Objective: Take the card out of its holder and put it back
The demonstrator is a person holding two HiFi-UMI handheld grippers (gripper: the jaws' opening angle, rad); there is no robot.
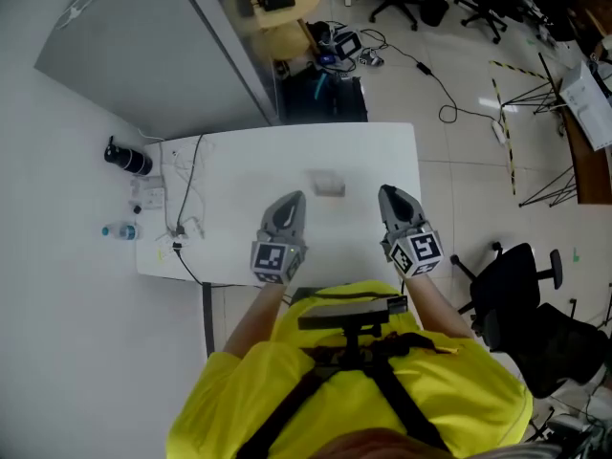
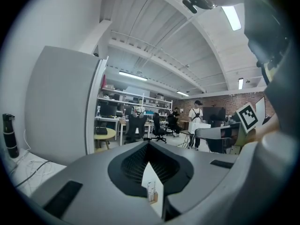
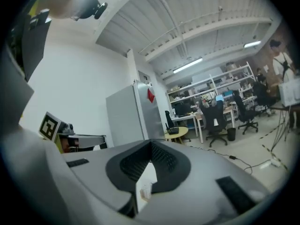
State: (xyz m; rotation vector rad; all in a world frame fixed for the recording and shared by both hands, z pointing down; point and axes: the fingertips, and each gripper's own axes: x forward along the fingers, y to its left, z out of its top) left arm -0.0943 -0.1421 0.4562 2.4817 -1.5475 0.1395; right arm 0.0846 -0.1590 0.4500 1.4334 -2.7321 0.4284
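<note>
Sitting near the middle of the tabletop (image 1: 239, 161), the card holder (image 1: 327, 184) shows to us as a pale, blurred rectangle. Its long axis runs parallel to the far edge; we cannot tell whether the card is inside or which way it faces. Nearer us, over the near edge and apart from the holder, the left gripper (image 1: 291, 199) and the right gripper (image 1: 388, 192) both point toward the far edge, each clenched on nothing. A black bottle (image 1: 127, 158) stands at the far left corner beside loose cables (image 1: 186, 194).
</note>
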